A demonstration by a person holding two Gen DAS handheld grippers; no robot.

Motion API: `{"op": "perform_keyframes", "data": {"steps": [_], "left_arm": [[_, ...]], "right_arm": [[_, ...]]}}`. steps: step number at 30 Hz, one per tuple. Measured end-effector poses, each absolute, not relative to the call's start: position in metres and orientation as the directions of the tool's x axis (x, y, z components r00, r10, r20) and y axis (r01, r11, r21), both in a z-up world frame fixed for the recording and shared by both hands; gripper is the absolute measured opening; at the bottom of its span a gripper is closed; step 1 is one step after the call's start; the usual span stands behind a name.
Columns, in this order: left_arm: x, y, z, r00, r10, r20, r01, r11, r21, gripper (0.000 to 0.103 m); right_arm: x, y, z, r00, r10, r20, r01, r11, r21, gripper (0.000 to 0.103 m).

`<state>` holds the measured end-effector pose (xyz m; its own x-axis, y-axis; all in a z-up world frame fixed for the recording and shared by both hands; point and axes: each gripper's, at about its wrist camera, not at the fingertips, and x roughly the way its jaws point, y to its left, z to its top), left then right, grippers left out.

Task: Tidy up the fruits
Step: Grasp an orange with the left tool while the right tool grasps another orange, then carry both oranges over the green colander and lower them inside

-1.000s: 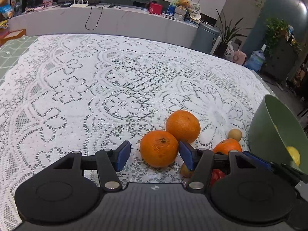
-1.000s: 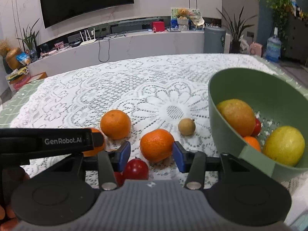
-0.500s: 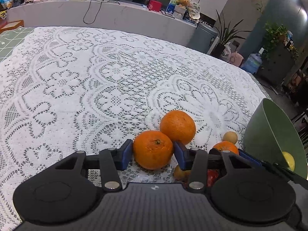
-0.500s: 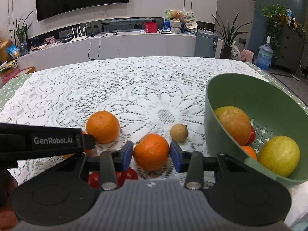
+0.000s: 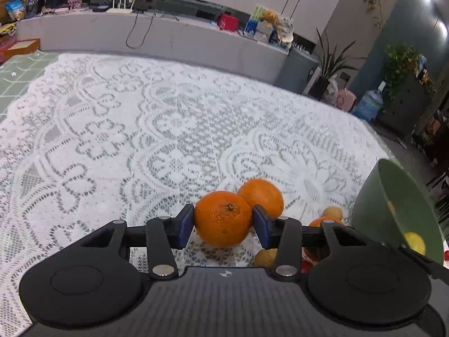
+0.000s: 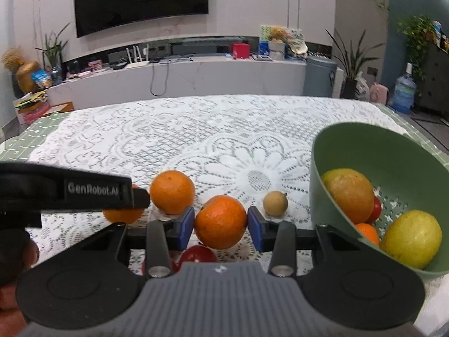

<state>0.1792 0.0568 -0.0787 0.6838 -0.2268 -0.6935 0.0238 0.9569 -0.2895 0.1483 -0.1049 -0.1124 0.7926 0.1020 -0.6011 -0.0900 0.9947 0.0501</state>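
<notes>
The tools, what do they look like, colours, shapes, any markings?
Both are alike: the left tool and the right tool each have two black fingers tipped with blue pads, silver pivot screws, round black discs on either side, and a ribbed grey body with a small white logo. The right view shows the left tool's black side, lettered "GenRobot.AI" in white.

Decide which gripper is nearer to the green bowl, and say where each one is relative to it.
Right. The right gripper, shut on an orange, sits just left of the green bowl. The left gripper, holding another orange, is farther left.
</notes>
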Motion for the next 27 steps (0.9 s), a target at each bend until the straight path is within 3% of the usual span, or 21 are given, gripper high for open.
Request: {"op": "perform_keyframes", "data": {"steps": [7, 18, 27], "left_arm": [[0.160, 0.060, -0.062, 0.706, -0.275, -0.652, 0.029, 0.932, -0.362, 0.051], [0.127, 0.027, -0.031, 0.736, -0.293, -0.610, 0.076, 0.932, -0.355, 0.051], [0.113, -0.020, -0.004, 0.742, -0.319, -0.590, 0.148, 0.936, -0.320, 0.051]], "right_arm": [[0.131, -0.111, -0.092, 0.808, 0.152, -0.569, -0.147, 0.988, 0.054, 0.039], [0.105, -0.149, -0.051, 0.808, 0.220, -0.546, -0.207, 0.974, 0.086, 0.039], [0.088, -0.199, -0.032, 0.828, 0.159, -0.538, -0.154, 0.987, 0.056, 0.039]]}}
